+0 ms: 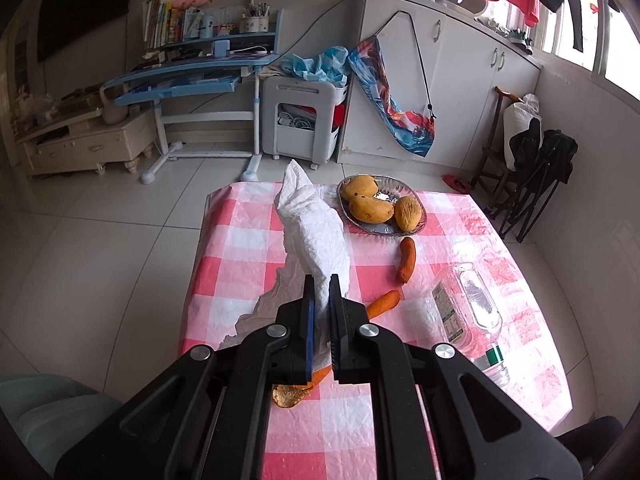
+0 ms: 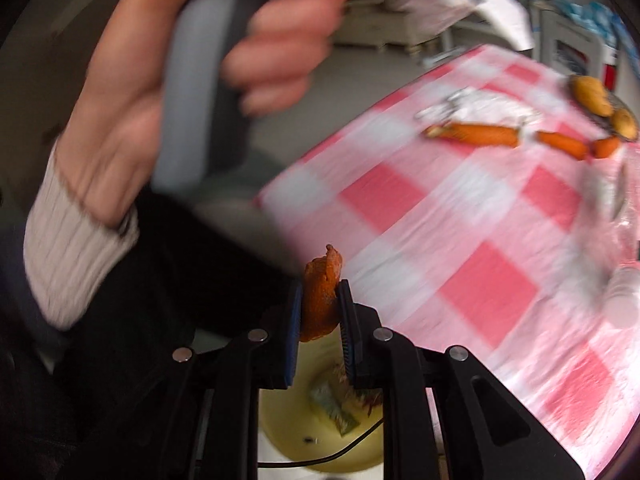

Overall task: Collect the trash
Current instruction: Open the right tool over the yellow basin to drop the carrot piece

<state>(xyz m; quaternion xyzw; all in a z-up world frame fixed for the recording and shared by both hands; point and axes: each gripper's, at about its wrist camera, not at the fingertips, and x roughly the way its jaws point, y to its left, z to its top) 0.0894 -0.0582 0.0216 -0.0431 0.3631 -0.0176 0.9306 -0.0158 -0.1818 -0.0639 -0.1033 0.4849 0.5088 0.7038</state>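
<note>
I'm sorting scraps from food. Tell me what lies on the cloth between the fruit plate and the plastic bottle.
One short orange carrot piece lies alone between the plate and the bottle; otherwise bare checked cloth. The left wrist view shows it.

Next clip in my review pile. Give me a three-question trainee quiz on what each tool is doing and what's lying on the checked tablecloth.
1. True or false: the left tool is shut on a crumpled white paper towel.
2. What does the right tool grip?
A. a plastic bottle
B. an orange peel scrap
C. a mango
3. Fill in: three yellow-brown fruits sit in a glass ____ at the far side of the tablecloth.

Key:
1. True; the towel stands up from between its fingers.
2. B; the scrap is pinched above a pale yellow bin beside the table. The clear plastic bottle lies on the cloth, ungripped.
3. dish
</note>
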